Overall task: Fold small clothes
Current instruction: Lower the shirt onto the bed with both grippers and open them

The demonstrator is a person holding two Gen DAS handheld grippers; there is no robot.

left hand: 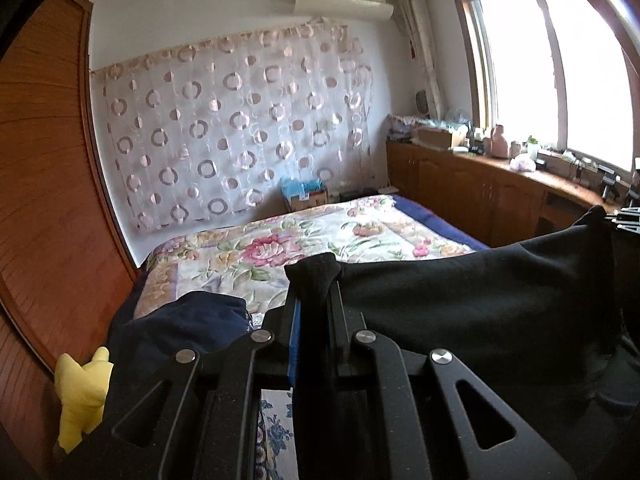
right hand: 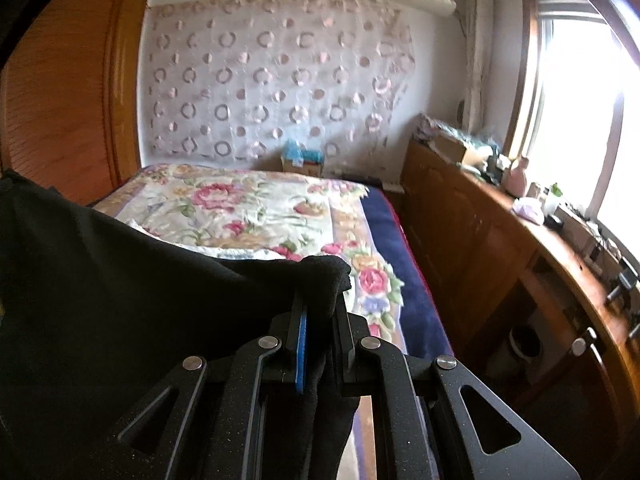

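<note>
A black garment [left hand: 480,300] hangs stretched in the air above the bed, held at two corners. My left gripper [left hand: 314,280] is shut on its left corner, which bunches up between the fingers. My right gripper [right hand: 320,280] is shut on the other corner of the black garment [right hand: 120,300]; the cloth drapes to the left and hangs down between the fingers. In the left wrist view the right gripper's tip [left hand: 624,220] shows at the far right edge, beside the cloth's top corner.
The bed with a floral blanket [left hand: 280,248] lies below. A dark blue garment [left hand: 192,320] and a yellow cloth [left hand: 80,396] lie at its near left. A wooden wardrobe [left hand: 48,200] stands left, and a cluttered wooden cabinet [right hand: 500,248] runs under the window at right.
</note>
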